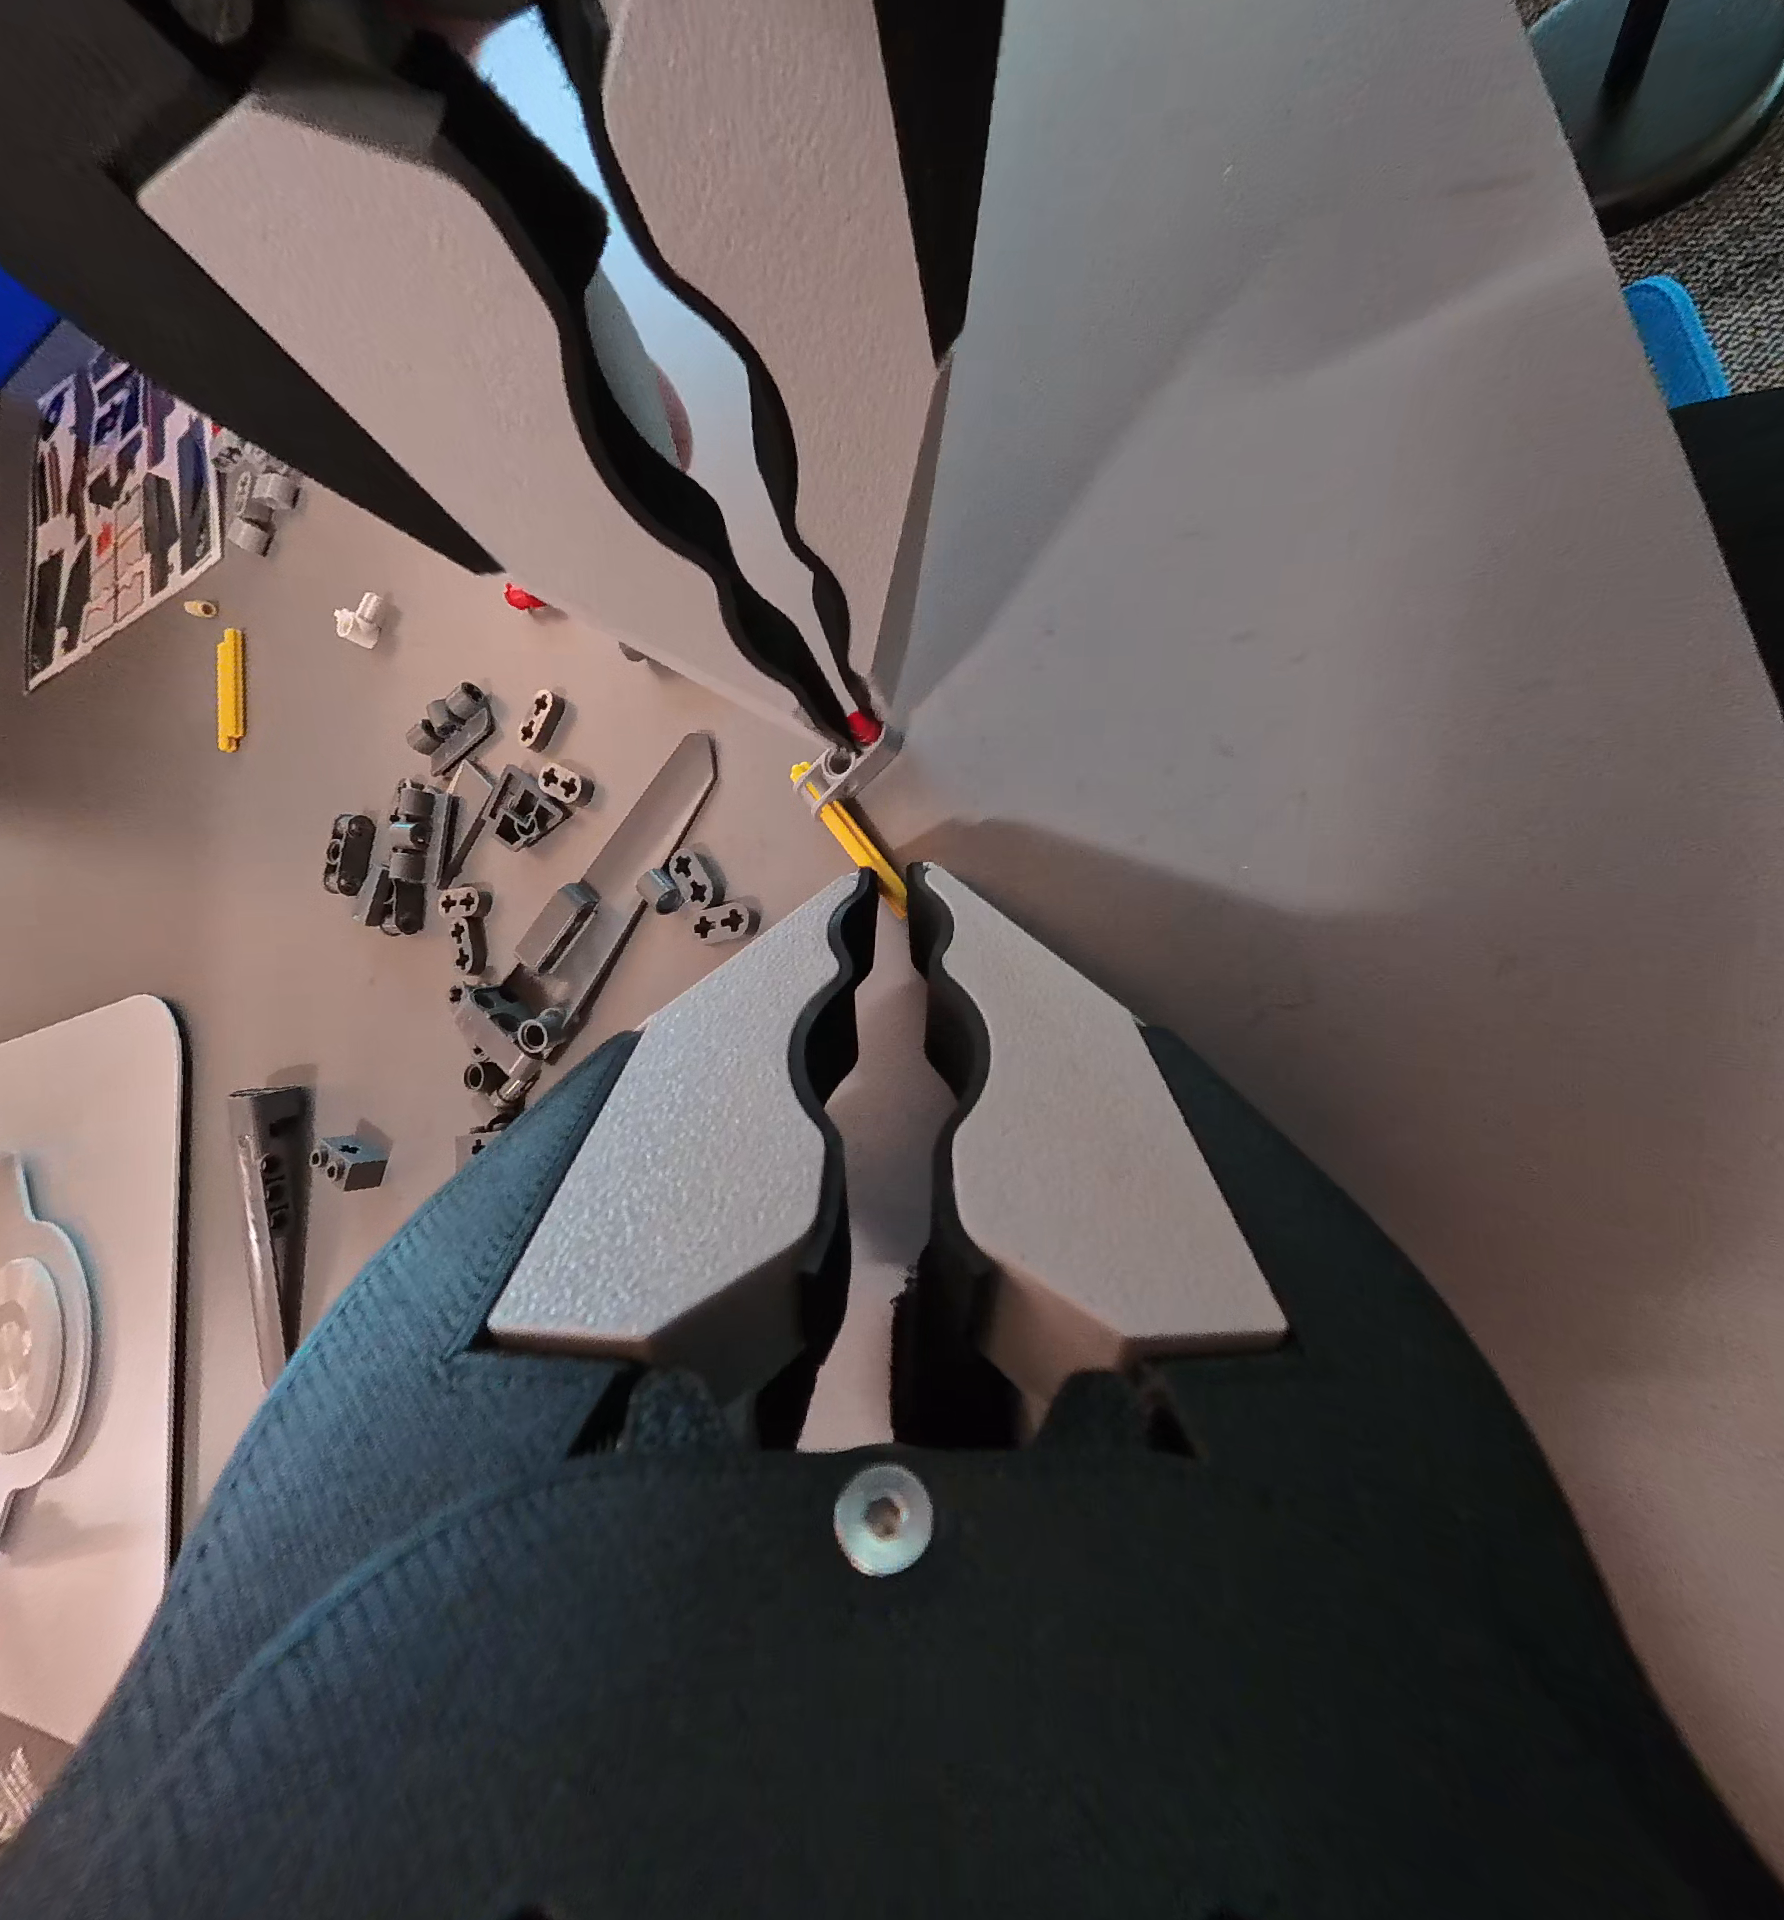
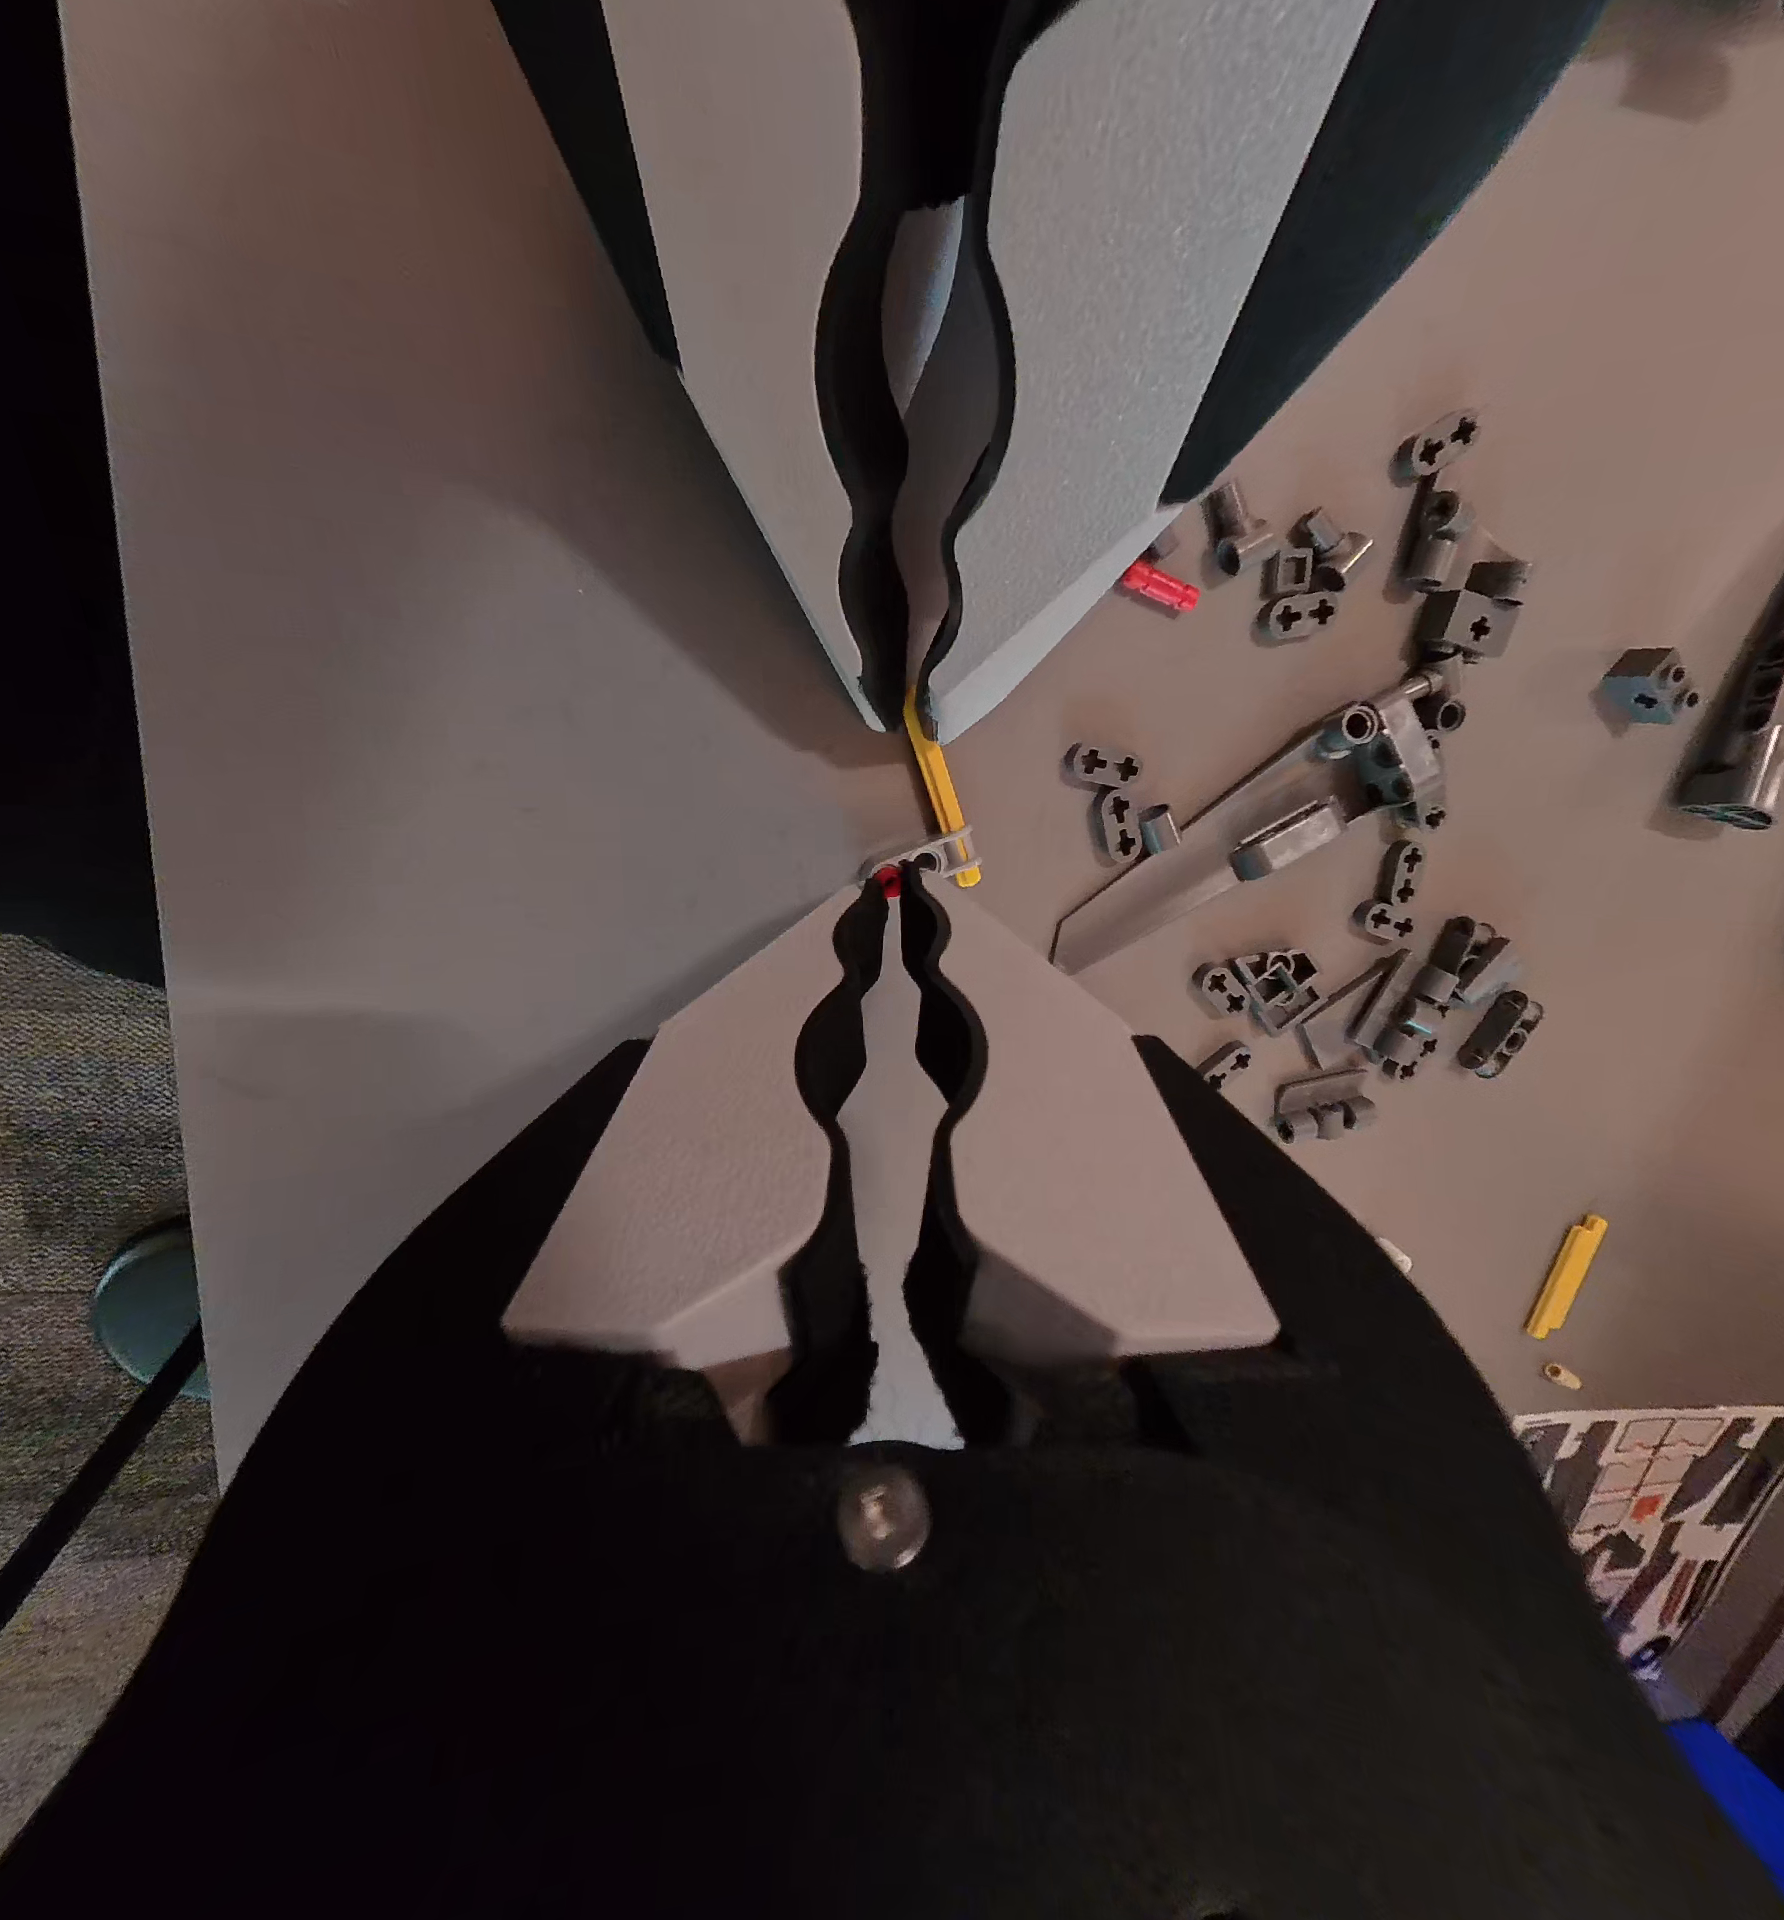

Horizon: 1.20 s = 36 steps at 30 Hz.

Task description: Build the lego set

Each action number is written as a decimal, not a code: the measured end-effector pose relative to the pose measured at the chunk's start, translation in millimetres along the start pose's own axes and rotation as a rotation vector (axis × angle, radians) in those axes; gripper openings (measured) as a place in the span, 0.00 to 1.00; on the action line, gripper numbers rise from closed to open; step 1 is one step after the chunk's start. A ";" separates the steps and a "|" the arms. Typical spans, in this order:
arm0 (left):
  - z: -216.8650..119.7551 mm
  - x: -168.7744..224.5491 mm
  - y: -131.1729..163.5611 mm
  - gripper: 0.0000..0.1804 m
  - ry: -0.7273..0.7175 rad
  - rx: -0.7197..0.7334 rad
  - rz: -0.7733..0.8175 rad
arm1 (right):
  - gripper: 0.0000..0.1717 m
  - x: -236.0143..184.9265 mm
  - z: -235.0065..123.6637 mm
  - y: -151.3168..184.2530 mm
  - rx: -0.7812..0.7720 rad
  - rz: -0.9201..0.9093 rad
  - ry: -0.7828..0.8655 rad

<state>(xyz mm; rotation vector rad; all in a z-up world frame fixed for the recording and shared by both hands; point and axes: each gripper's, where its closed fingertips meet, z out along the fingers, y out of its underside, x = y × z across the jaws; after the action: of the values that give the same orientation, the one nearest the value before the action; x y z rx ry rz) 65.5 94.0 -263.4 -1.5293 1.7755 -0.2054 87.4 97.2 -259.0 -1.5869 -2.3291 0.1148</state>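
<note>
Holding: left gripper [image 1: 893,883] pinches yellow stick [image 1: 860,844]; right gripper [image 2: 893,891] pinches red pin [image 2: 889,884].
Feel: small, light, stiff, slippery.
Place: grey link [image 1: 850,771] joins stick and pin.

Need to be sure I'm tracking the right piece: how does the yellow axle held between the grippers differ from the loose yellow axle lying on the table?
The held yellow axle is clamped at one end by the left gripper; the loose yellow axle lies untouched on the table.

The held axle carries a small grey connector, which the right gripper meets with a red pin; the loose one is bare.

Both are slim yellow rods.
</note>
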 end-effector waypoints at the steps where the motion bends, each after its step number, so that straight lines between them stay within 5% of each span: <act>1: 0.0 0.0 0.1 0.02 0.001 -0.001 0.001 | 0.00 0.0 0.0 -0.1 0.004 0.004 -0.005; 9: 0.4 -1.2 0.7 0.02 -0.006 -0.011 0.012 | 0.01 0.3 0.2 -0.8 0.044 0.068 -0.023; 13: 0.3 -1.1 0.9 0.02 -0.011 -0.015 0.019 | 0.12 4.7 -4.1 -1.9 0.098 0.127 0.036; 19: 0.6 -2.2 1.3 0.02 -0.011 -0.017 0.023 | 0.00 0.2 -18.7 -4.9 0.136 0.093 0.121; 36: 1.5 -3.2 1.2 0.02 -0.014 -0.018 0.034 | 0.00 -0.8 -4.2 -5.9 0.165 0.152 0.043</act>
<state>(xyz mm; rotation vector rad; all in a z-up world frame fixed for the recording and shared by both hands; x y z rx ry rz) 65.4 97.8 -263.8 -1.5087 1.7950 -0.1621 83.7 93.8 -253.8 -1.6643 -2.1062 0.2964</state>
